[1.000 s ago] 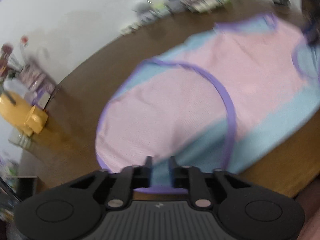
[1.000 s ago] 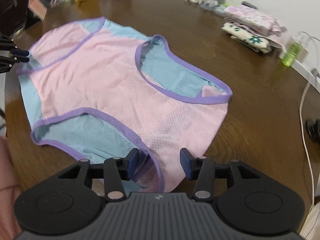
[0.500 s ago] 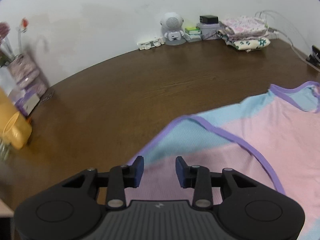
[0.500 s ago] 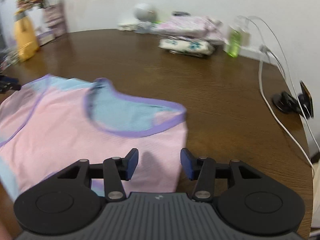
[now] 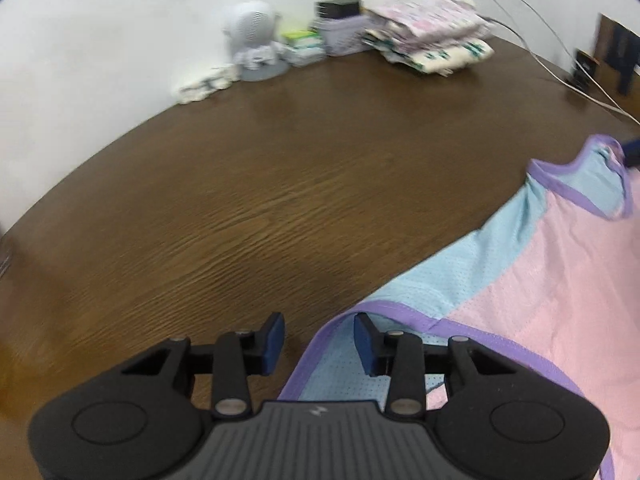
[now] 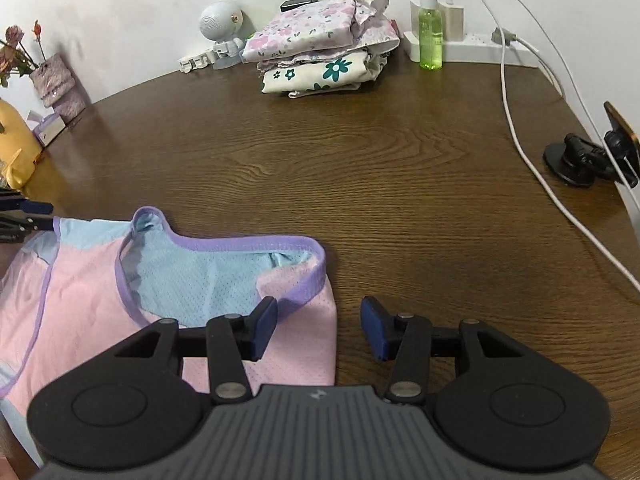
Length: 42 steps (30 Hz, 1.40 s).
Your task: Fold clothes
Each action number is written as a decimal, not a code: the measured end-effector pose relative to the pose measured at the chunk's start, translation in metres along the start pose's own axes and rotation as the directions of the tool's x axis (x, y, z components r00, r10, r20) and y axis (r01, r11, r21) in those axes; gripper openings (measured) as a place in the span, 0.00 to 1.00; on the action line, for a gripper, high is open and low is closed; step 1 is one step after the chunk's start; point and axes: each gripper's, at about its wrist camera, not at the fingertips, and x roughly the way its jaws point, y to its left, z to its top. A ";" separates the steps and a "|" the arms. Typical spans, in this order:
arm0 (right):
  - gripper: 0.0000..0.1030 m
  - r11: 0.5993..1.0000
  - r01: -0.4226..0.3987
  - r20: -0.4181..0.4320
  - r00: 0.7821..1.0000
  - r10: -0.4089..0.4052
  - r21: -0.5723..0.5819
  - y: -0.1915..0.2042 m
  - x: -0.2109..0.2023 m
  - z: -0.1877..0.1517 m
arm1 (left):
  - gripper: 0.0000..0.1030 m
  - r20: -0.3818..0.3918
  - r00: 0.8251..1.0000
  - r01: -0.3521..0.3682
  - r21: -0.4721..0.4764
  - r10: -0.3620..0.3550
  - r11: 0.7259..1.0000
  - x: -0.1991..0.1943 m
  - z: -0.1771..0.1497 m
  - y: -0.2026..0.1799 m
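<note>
Mesh vest (image 6: 168,280), pink and blue, looked light and floppy; its purple-bound corners offered grips. Left gripper (image 5: 320,336) was closing, empty; right gripper (image 6: 318,326) gaped, empty.

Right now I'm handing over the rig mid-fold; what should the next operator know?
Left gripper: closing, nothing pinched yet; the purple-trimmed corner of the pink and blue top lies between its fingers.
Right gripper: open, empty, over the top's opposite corner.
The top lies flat on the wooden table; a stack of folded clothes sits by the wall.
Done: garment spread out.
Left: grip both corners, fold, stack.
</note>
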 end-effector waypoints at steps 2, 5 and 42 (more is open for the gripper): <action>0.46 1.000 -0.008 -0.008 1.000 0.008 -0.007 0.004 0.001 0.000 | 0.31 0.005 0.999 0.038 0.030 -0.039 0.999 0.001 0.000 0.001; 0.46 1.000 -0.008 -0.037 0.999 0.006 -0.029 0.011 0.003 -0.001 | 0.28 0.000 0.997 0.079 0.051 -0.079 0.996 0.004 0.003 0.003; 0.99 0.994 0.063 0.148 0.988 -0.051 -0.084 0.065 -0.094 -0.114 | 0.93 0.218 0.964 -0.080 -0.307 0.151 0.948 -0.145 -0.120 -0.072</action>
